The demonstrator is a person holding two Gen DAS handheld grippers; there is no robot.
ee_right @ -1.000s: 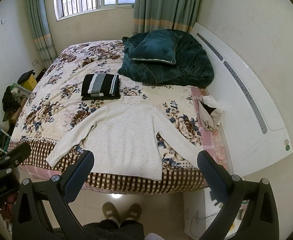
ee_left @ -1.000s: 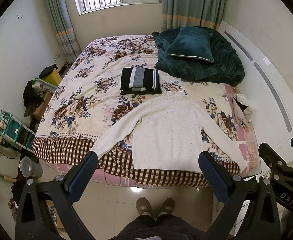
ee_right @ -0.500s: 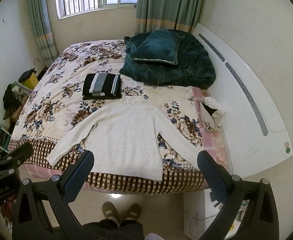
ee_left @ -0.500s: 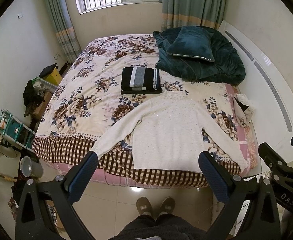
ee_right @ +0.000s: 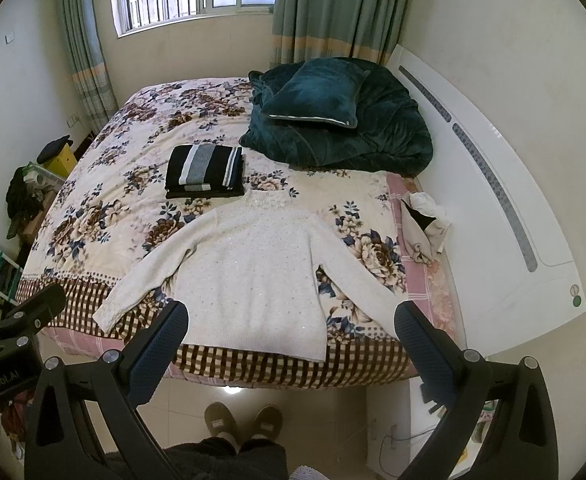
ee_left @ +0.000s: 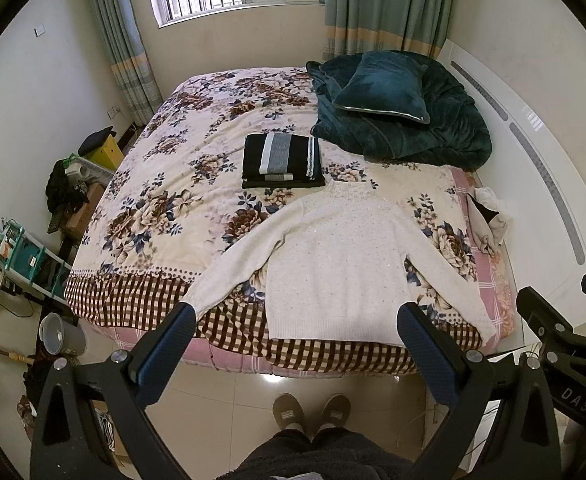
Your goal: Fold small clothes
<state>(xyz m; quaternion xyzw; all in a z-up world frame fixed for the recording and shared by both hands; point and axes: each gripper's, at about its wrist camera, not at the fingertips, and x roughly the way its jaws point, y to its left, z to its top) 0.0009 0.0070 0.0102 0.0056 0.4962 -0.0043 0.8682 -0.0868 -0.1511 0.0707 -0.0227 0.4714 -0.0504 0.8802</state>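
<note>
A white knitted sweater [ee_left: 333,264] lies flat on the floral bed cover, sleeves spread, hem at the near bed edge; it also shows in the right wrist view [ee_right: 253,272]. A folded black garment with grey and white stripes [ee_left: 281,160] lies behind it, also in the right wrist view [ee_right: 205,170]. My left gripper [ee_left: 295,318] is open and empty, held above the floor in front of the bed. My right gripper [ee_right: 291,316] is open and empty beside it.
A dark teal blanket with a pillow [ee_left: 397,108] lies at the bed's far right. A small cloth heap [ee_left: 487,220] sits at the right bed edge by the white headboard [ee_left: 533,168]. Clutter and a shelf [ee_left: 21,252] stand left. My slippered feet [ee_left: 313,412] are on the tiles.
Both views have drifted very slightly; nothing on the bed has moved and both grippers stay open.
</note>
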